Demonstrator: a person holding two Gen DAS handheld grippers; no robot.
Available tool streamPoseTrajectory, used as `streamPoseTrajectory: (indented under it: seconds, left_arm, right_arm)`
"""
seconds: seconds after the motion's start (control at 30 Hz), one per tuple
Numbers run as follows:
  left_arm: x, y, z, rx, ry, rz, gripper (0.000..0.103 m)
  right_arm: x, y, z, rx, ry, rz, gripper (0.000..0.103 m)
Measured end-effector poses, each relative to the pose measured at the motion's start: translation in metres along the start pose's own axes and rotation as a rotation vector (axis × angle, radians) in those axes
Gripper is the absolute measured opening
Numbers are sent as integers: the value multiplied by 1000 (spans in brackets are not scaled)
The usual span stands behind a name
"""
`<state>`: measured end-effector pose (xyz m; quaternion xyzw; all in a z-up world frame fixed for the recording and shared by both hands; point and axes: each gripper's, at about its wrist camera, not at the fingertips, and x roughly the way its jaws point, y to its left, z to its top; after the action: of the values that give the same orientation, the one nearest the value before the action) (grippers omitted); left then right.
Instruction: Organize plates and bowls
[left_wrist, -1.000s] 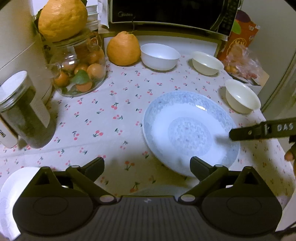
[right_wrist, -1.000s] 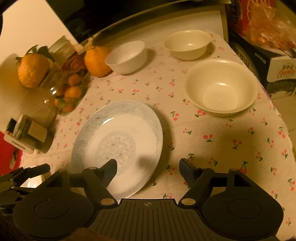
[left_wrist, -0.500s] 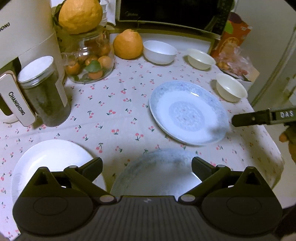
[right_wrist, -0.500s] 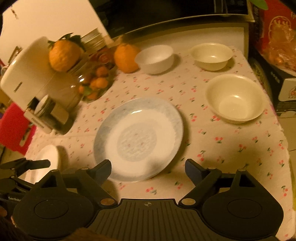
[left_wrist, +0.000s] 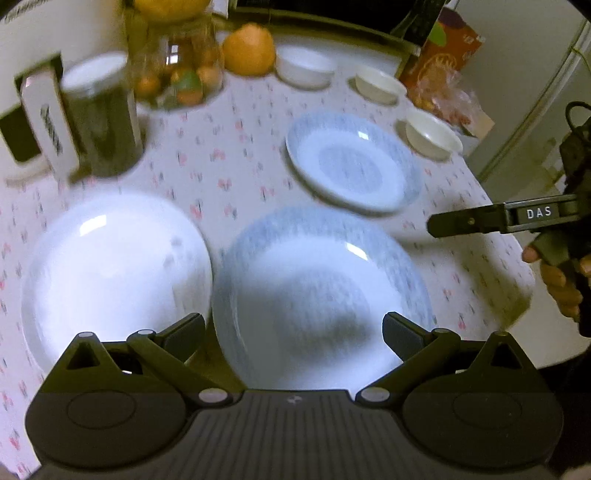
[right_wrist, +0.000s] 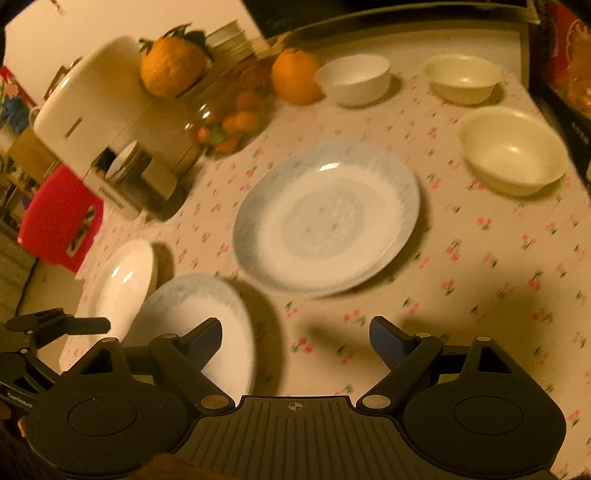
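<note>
Cherry-print cloth (left_wrist: 229, 155) covers the table, with a microwave along the top edge. Low in the left wrist view, the near blue plate (left_wrist: 317, 295) lies directly ahead of the left gripper (left_wrist: 293, 328), jaws wide apart and empty, white plate (left_wrist: 110, 266) just left. The right gripper (right_wrist: 295, 339), also spread and empty, faces the far blue plate (right_wrist: 328, 218) at centre frame.

Black hand-held gripper (left_wrist: 293, 332) with ribbed body; white "DAS" lettering; bare fingers (left_wrist: 554, 277).
</note>
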<state>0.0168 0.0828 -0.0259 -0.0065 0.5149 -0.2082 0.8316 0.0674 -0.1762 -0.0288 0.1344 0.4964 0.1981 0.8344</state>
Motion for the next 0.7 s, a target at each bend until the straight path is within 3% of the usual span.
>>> streamPoseTrajectory:
  seconds: [0.17,0.3,0.5,0.63,0.7]
  left_arm:
    - [5,9,-18,-58,54,-55,99]
    - [8,17,-27,-92,36,-90,92]
    - [13,26,-39,-140,-19,-116,71]
    - [13,30,-43,-149,-52,-124,48]
    - [12,32,-44,-157,-61,-120,44]
  right_arm:
    - [10,14,-13,-42,33,37,89]
    - [16,24,-20,-75,36,74,89]
    - [28,25,-25,-66,10,108,89]
    - [32,23,-27,-43,-27,128,88]
    - [31,22,-28,-20,-46,142,80]
